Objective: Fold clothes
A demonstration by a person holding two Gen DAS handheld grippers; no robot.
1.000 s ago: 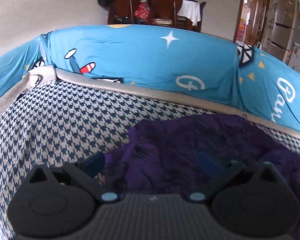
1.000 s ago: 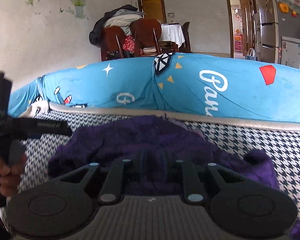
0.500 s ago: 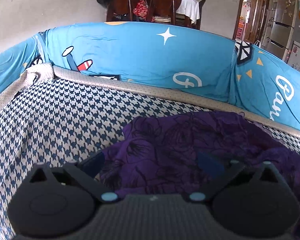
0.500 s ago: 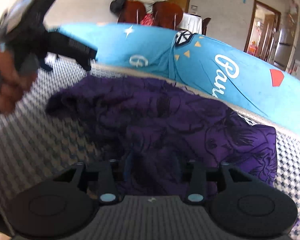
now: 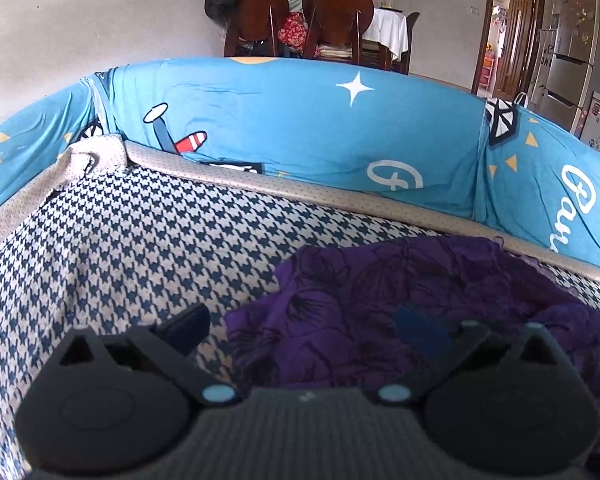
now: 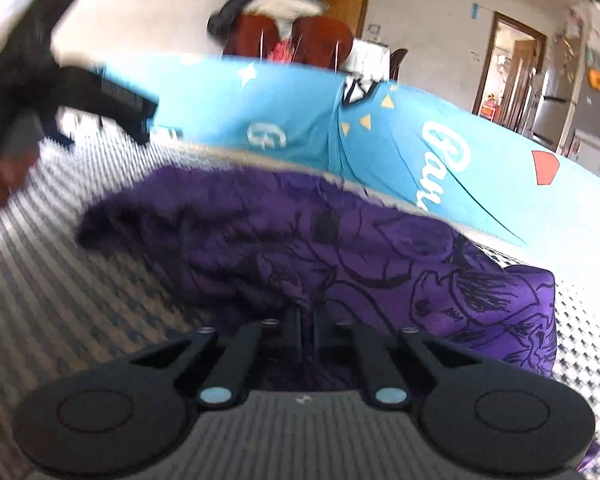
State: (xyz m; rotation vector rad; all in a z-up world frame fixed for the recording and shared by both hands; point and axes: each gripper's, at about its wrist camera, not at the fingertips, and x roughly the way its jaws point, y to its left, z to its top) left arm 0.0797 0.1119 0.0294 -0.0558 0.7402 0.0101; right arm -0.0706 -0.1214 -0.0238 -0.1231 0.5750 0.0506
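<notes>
Blurring purple garment (image 6: 340,256), fingertips buried

one purple garment (image 5: 400,300), two grippers (image 5: 304,328) (image 6: 308,316), two wooden chairs (image 5: 262,20) (image 5: 336,20), one fridge (image 5: 572,60).

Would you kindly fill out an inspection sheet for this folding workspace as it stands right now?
Surface: houndstooth sheet, bordered by a blue cartoon-print bumper.
Job's things: purple garment, crumpled and unfolded, lying near the bumper.
Clutter: nothing seen on the sheet besides the garment.
Grippers: left gripper open, one finger over the sheet, the other over the garment's edge; right gripper shut on a pinch of the purple cloth.
Cables: nothing seen.
Surroundings: wooden chairs piled with clothes, a white-clothed table, a doorway and a fridge with stickers.
</notes>
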